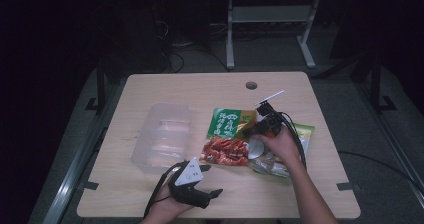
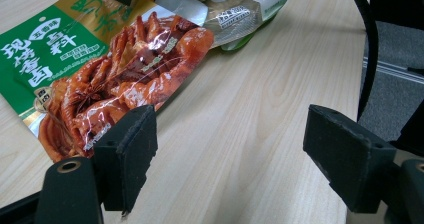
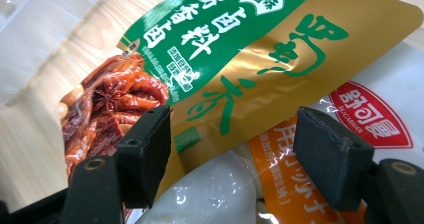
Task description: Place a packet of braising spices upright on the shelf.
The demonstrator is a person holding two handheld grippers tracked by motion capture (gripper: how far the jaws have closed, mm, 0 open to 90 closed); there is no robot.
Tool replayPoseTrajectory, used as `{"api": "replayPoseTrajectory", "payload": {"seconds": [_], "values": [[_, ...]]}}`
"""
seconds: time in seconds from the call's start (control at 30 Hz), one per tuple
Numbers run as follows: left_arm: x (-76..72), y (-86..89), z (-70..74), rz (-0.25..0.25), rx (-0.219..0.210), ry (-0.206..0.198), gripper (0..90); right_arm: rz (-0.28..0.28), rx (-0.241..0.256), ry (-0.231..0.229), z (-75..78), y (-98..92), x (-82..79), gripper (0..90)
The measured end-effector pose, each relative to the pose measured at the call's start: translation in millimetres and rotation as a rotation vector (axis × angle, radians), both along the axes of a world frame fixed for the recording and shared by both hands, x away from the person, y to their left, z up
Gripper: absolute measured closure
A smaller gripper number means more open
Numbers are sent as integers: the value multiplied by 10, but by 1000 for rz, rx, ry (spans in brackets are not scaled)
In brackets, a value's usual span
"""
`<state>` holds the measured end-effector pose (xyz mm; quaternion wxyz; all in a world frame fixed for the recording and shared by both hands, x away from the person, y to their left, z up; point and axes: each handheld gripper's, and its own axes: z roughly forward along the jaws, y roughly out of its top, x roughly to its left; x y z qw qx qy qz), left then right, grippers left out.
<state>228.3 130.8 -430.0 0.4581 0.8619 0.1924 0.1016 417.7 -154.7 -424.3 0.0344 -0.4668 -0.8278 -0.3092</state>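
Light wooden bench (image 1: 150, 194) seen from above, with a clear plastic container (image 1: 162, 136) lying left of centre and a cluster of food packets to its right. The green-and-gold seasoning packet (image 1: 230, 122) lies at the far side of the cluster, the clear packet of red-brown braised food (image 1: 226, 151) touches its near edge, and a third, green-edged packet (image 1: 302, 134) lies at the right, partly under the right hand (image 1: 280, 145). The left gripper (image 1: 212, 194) rests low at the near edge of the bench, just short of the container's near corner; in its own view its jaws stand wide apart over bare wood and hold nothing, the red-brown packet lying beyond the left jaw. The right gripper (image 1: 260, 121) hangs over the packets; in its own view its jaws are likewise wide apart, framing the gold edge of the seasoning packet above a white-and-orange packet (image 3: 280, 184), and grip nothing
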Motion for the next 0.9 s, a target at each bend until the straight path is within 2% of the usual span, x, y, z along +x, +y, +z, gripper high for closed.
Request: {"api": "replayPoseTrajectory", "payload": {"seconds": [0.1,0.17,0.27,0.4,0.5,0.57,0.6,0.7,0.83,0.9], "values": [[6,-5,-5,-1,1,1,215,-4,10,-1,-5,9,8,349],[6,-6,-5,-1,1,1,215,-15,-1,7,-13,7,13,367],[0,-8,-5,1,-4,2,215,-33,29,21,-35,-10,16,358],[3,-15,-8,-4,2,-1,215,-25,19,12,-36,18,13,365],[-1,-17,-7,-8,5,-6,215,-38,8,35,-50,23,25,381],[-8,-16,-7,-4,2,2,215,-54,33,53,-68,1,33,377],[-6,-16,-8,-3,1,2,215,-44,48,54,-81,4,36,378],[2,-20,-11,-4,3,0,215,-29,21,44,-83,57,25,389],[-8,-20,-5,-5,4,-1,216,-33,17,38,-87,90,32,487],[-6,-17,-4,-1,4,1,216,-34,32,37,-91,87,32,553]]}}
